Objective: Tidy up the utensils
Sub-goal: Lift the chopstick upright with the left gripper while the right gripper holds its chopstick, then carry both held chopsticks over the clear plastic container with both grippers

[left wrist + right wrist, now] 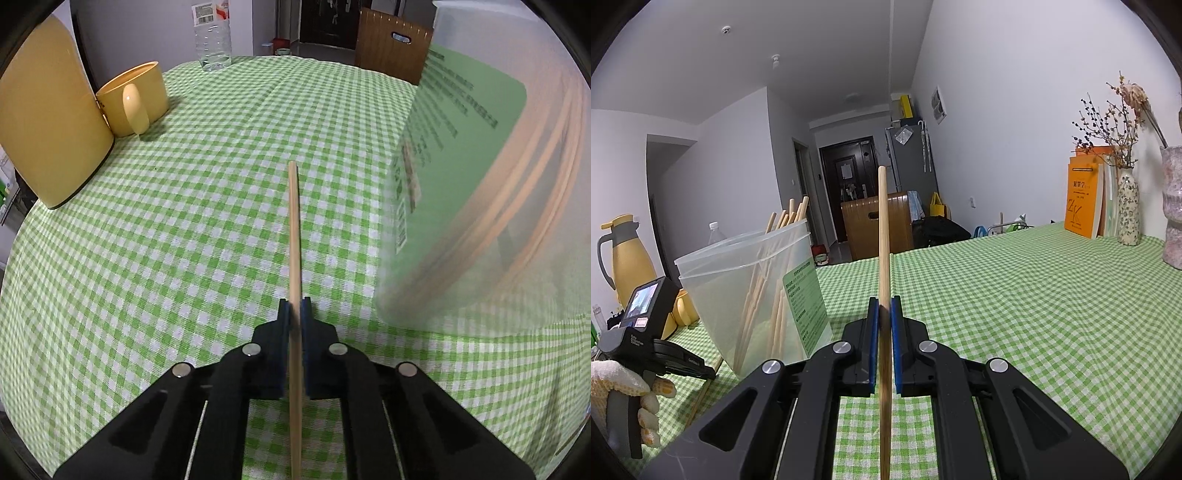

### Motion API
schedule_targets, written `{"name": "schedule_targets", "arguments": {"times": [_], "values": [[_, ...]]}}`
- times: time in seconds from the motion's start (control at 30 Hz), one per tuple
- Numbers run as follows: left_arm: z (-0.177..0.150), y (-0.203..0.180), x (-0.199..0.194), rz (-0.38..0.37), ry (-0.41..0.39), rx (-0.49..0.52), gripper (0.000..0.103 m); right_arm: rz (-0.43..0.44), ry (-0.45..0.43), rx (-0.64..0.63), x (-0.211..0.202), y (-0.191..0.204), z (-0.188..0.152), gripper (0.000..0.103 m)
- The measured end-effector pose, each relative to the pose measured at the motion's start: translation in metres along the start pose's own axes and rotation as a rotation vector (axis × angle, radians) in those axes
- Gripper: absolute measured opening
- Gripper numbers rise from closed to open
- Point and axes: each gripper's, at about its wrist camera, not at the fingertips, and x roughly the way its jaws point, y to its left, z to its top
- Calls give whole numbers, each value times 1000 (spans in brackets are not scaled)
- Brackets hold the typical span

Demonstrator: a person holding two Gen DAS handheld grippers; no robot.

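Left claw (294, 308) pinching a chopstick (293, 236) low over the gingham worktop (184, 221); right claw (885, 308) clamping another chopstick (883, 236), raised level, likely bound for the clear tub (738, 280) beside.

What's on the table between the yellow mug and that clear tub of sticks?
Nothing lies there except green checked cloth. The left wrist view shows bare cloth from the mug to the tub.
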Motion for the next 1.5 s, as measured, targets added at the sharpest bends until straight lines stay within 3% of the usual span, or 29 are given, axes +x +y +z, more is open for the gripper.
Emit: {"name": "schedule_targets", "arguments": {"times": [0.23, 0.8, 1.27, 1.5], "values": [[-5, 17, -17, -37, -46, -22, 4, 2, 1, 0, 1, 1, 0, 7], [-34, 43, -131, -32, -495, 26, 4, 9, -23, 4, -3, 0, -1, 7], [-39, 53, -172, -85, -605, 5, 4, -5, -51, -34, -9, 8, 1, 7], [-32, 43, -196, -105, -677, 16, 4, 29, -118, -63, -27, 23, 26, 7]]}}
